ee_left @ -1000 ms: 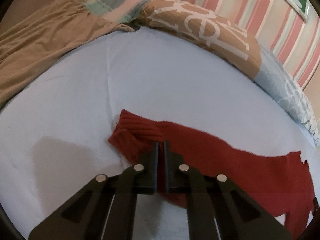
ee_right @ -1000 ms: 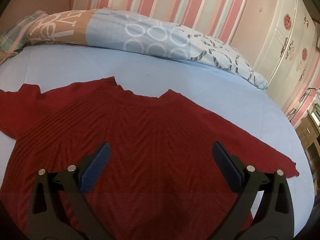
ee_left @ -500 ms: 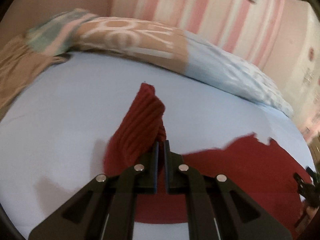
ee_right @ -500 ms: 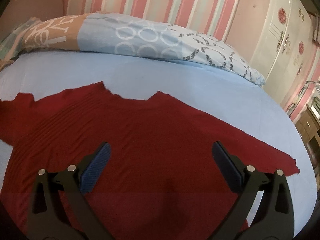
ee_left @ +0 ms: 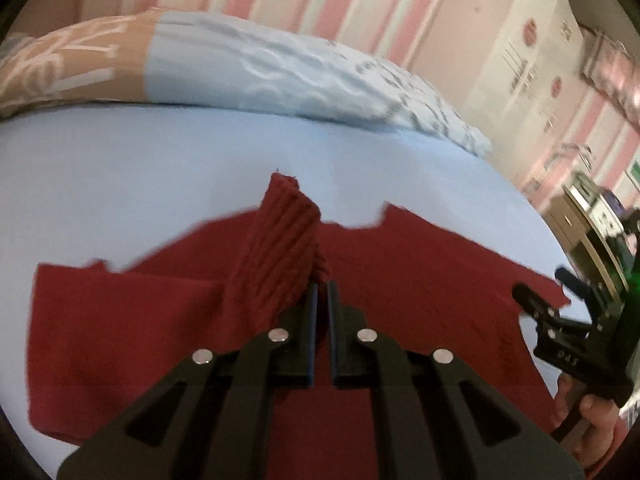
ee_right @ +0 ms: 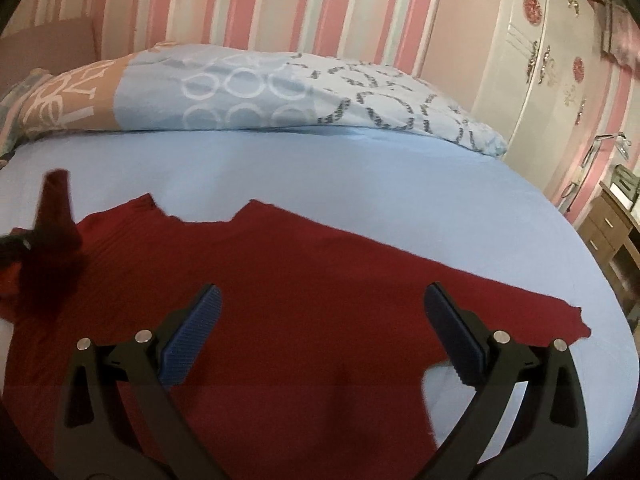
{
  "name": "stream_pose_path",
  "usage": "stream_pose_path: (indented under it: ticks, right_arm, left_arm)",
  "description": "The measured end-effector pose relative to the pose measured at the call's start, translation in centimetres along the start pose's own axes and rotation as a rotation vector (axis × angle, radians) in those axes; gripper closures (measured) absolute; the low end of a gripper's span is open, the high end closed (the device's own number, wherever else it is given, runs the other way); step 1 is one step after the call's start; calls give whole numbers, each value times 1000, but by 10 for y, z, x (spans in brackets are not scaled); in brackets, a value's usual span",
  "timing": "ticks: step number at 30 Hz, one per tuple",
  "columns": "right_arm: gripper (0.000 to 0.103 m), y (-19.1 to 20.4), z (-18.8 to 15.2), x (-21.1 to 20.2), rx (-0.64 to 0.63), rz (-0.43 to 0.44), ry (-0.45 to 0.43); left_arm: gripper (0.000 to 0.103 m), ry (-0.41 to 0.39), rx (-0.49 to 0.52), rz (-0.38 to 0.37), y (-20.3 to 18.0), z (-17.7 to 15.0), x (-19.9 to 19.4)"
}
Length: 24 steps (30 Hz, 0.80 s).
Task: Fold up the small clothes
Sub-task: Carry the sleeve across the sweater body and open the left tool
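Lying spread on the light blue sheet (ee_right: 360, 168), one red knit sweater (ee_right: 304, 280) fills the ground directly under and ahead of both tools. The left gripper (ee_left: 320, 294) has its jaws pressed together on the ribbed sleeve cuff (ee_left: 280, 248), which stands up from between the pads and leans over the sweater's body. The other sleeve (ee_right: 600, 312) stretches flat to the right of the right gripper (ee_right: 320, 328), whose blue pads stand spread wide above the sweater's chest with nothing between them. In the left wrist view that right gripper shows at the far right edge, with a hand (ee_left: 592, 420) under it. Beyond the sweater, past both tools, one long patterned pillow (ee_right: 260, 92) lies along the striped wall (ee_right: 280, 4). Nothing lies across the sweater except its own lifted sleeve. To the far right stands one white wardrobe (ee_right: 532, 60) and a wooden drawer unit (ee_right: 608, 228).
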State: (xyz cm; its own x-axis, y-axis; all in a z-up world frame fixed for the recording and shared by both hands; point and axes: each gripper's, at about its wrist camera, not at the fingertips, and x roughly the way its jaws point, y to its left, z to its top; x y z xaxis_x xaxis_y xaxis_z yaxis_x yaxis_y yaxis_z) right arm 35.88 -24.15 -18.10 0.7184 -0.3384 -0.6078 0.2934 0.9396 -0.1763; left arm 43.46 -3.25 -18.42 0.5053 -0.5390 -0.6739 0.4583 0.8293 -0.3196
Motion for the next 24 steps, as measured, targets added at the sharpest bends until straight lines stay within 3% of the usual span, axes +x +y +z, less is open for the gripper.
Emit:
stream_pose_path:
  ticks: [6,8,11,14,17,18,24]
  right_arm:
    - [3,-4,-5,5,-2,1,18]
    - [3,-2,-7,8,-12,7,26]
    - [3,5,-10,13,-44,23,45]
    - [3,14,-12,17,-80,40,55]
    - [3,24,-13,18,-108,65,60]
    - [3,29,-13,17,-127,73,59]
    - [3,52,-14,17,-185,103,56]
  left_arm:
    - [97,124,45,69,-7,-21,35]
    - [92,131,43,78,-6,-26,34]
    - [74,127,57,82,-5,-33,22]
    - [65,107,100,124,-13,-49,5]
    - [37,83,116,176,-11,-53,-7]
    - [33,79,110,201,-7,-55,-13]
    - [33,60,22,224,28,-58,-37]
